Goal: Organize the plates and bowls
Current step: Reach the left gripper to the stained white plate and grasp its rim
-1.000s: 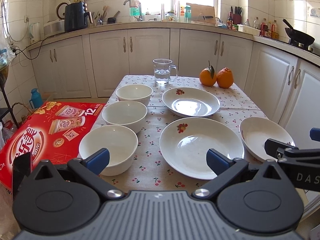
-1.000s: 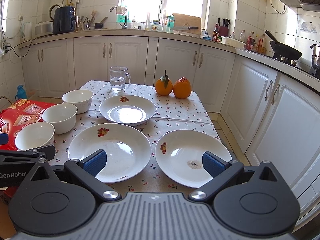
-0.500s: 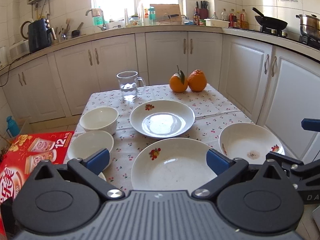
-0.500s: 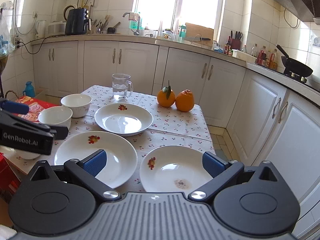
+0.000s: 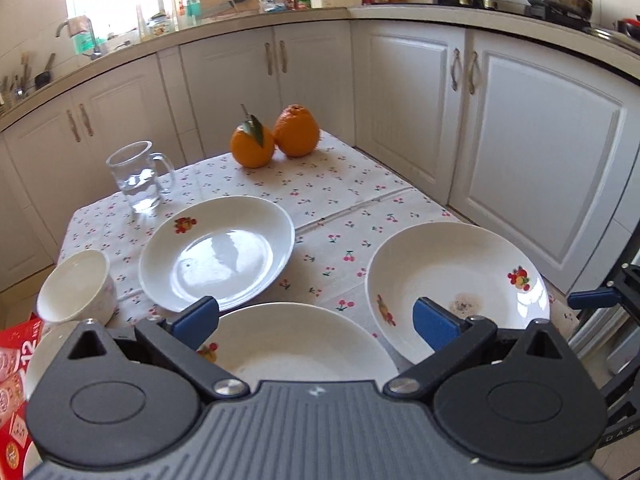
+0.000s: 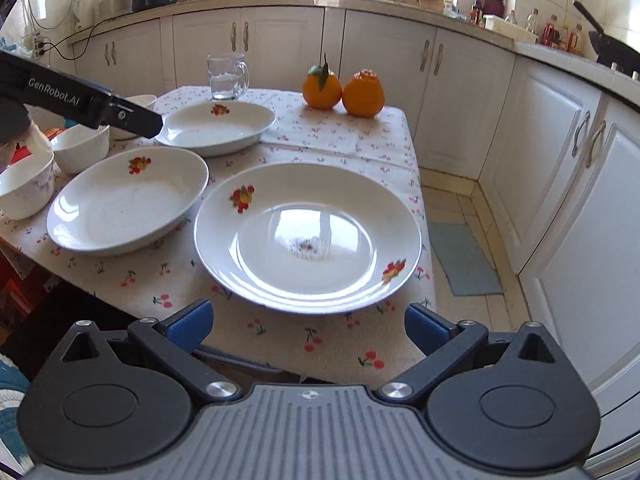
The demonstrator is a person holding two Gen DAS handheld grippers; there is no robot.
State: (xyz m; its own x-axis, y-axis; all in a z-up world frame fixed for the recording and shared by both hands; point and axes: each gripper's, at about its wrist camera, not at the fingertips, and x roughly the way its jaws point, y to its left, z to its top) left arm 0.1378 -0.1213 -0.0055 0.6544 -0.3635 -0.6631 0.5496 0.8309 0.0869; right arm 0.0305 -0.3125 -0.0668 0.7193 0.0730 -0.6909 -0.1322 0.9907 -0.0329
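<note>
White plates (image 6: pixel 307 236) and bowls (image 6: pixel 82 146) lie spread over the cherry-print table (image 6: pixel 344 132); the left gripper (image 5: pixel 316 322) and right gripper (image 6: pixel 307 326) hover wide apart, holding nothing.

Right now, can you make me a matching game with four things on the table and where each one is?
Things:
1. glass mug
2. two oranges
3. plate with a smudge in its middle
4. small bowls

Places:
A. nearest the right gripper, at the table's front right
B. far edge, with water inside
C. far right corner, side by side
D. along the left side, beside the plates

Pairs: 1-B, 2-C, 3-A, 4-D
</note>
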